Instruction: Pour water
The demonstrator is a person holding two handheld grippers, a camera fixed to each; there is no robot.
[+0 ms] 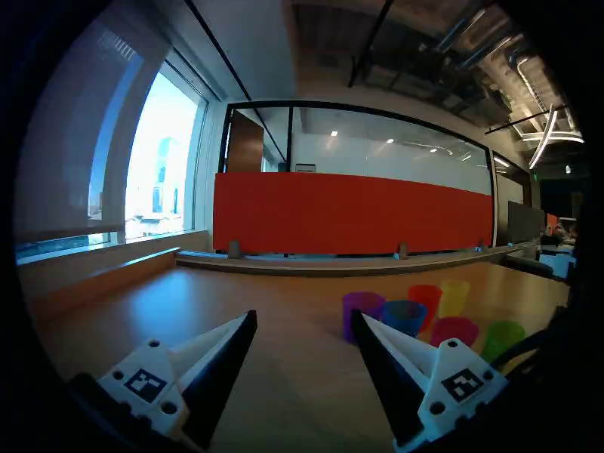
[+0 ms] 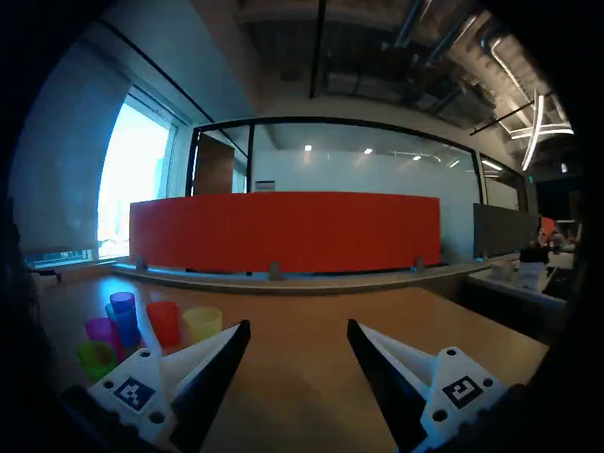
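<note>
Wooden tabletop stretches ahead of you, smooth and warm-toned, with a soft sheen from the tall window on the left. Behind it runs a matte red partition with a glass wall above it. Bare pipes cross the ceiling.

You hold your left gripper low and level over the table, aimed at the partition, spread wide and holding nothing. Its fingers are white plastic wedges with black inner faces tapering to a point. Each carries a square black-and-white marker near its base. Your right gripper has the same pose: low, level, spread apart and holding nothing.

The cups are translucent plastic tumblers, round and slightly tapered, standing upright in a tight cluster on the table. In the left gripper view they stand just beyond the right-hand finger. The purple cup and blue cup are nearest its tip. The red cup and yellow cup stand behind, and the pink cup and green cup are off to the right. In the right gripper view the cluster sits beside the left-hand finger: yellow and red closest to it, then blue, purple, pink and green. You cannot tell from here whether any cup holds water.
</note>
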